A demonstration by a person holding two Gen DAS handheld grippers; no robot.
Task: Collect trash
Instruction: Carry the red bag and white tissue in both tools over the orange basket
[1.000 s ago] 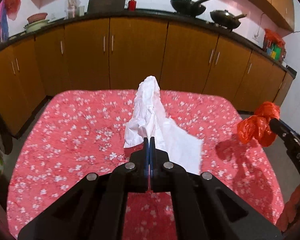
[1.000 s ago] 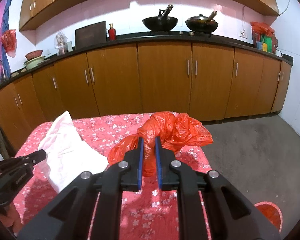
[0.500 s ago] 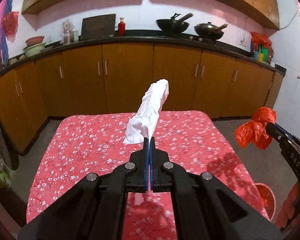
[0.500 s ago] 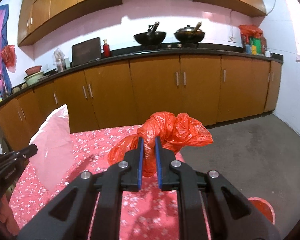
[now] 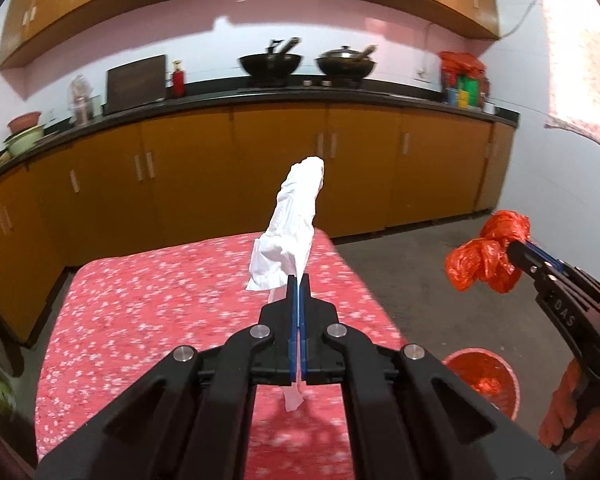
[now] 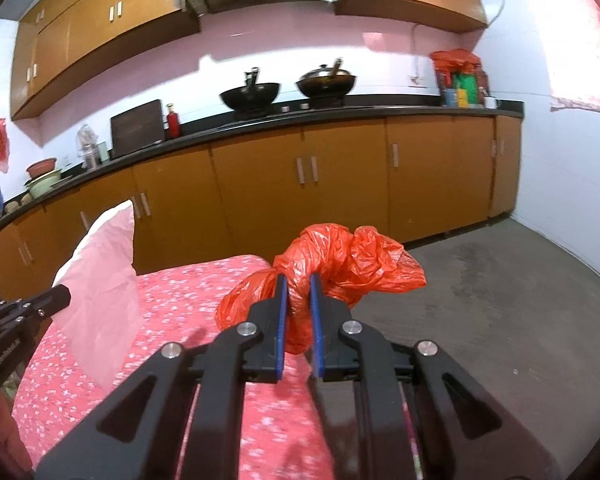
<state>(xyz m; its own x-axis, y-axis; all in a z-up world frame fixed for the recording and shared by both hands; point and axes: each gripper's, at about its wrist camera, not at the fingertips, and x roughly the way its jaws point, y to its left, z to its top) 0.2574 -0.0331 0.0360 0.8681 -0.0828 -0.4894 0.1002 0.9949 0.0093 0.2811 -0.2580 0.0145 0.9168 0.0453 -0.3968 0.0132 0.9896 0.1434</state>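
My left gripper (image 5: 299, 277) is shut on a crumpled white tissue (image 5: 294, 221), which stands up from the jaws above the red flowered table (image 5: 148, 312). My right gripper (image 6: 298, 278) is shut on a bunched orange plastic bag (image 6: 352, 260), held in the air past the table's right edge. In the left wrist view the right gripper (image 5: 518, 249) and its orange bag (image 5: 486, 258) hang over the floor, above a red bin (image 5: 482, 376). The right wrist view shows the tissue (image 6: 102, 280) and the left gripper (image 6: 60, 294) at the left.
Brown kitchen cabinets (image 5: 276, 168) under a black counter run along the far wall, with two woks (image 5: 270, 62) on it. Grey concrete floor (image 6: 500, 300) lies to the right of the table. A person's orange-gloved hand (image 5: 560, 408) holds the right gripper.
Both grippers have risen and swung to the right with their loads. The tissue is lifted off the table, the orange bag has left the table edge, and the red bin has come into view.
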